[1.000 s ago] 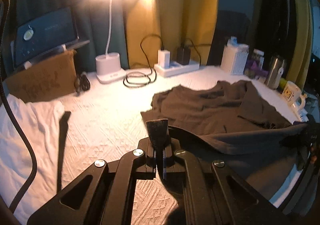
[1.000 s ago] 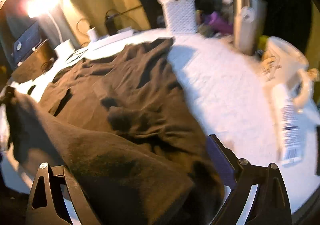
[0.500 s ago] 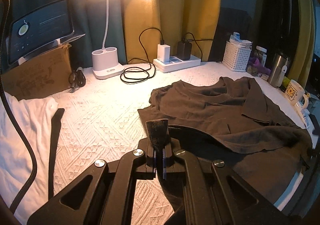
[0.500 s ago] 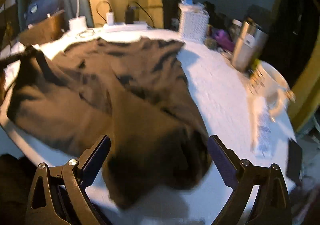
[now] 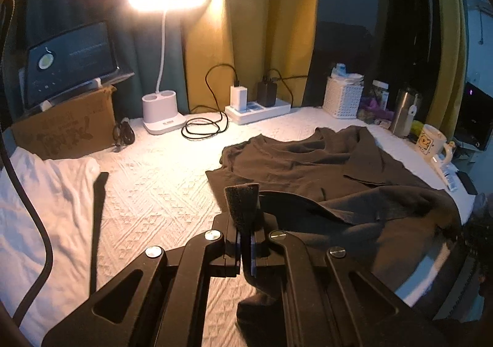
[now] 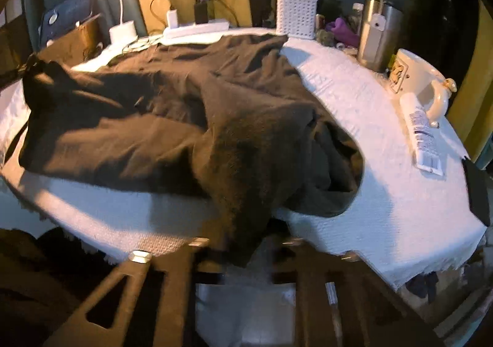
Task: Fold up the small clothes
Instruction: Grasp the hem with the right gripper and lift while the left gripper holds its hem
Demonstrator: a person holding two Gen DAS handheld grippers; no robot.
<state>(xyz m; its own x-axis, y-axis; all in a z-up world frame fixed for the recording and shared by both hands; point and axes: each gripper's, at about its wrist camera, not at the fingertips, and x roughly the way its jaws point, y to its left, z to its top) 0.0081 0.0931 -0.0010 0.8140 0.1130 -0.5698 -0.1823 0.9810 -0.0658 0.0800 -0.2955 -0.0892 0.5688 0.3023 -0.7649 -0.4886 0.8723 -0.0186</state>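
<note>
A table under a white textured cloth (image 5: pixel 160 193) carries a dark brown shirt (image 5: pixel 308 168), white garment (image 5: pixel 40 193), lit desk lamp (image 5: pixel 160 114), power strip (image 5: pixel 258 108), white basket (image 5: pixel 342 99), steel tumbler (image 5: pixel 405 112) and mug (image 5: pixel 431 139).

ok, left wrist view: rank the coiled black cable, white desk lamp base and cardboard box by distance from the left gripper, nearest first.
1. Coiled black cable, ahead, slightly left of the left gripper.
2. White desk lamp base, just behind it, further left.
3. Cardboard box, far left; close to the lamp base in range, so that order is tentative.
</note>
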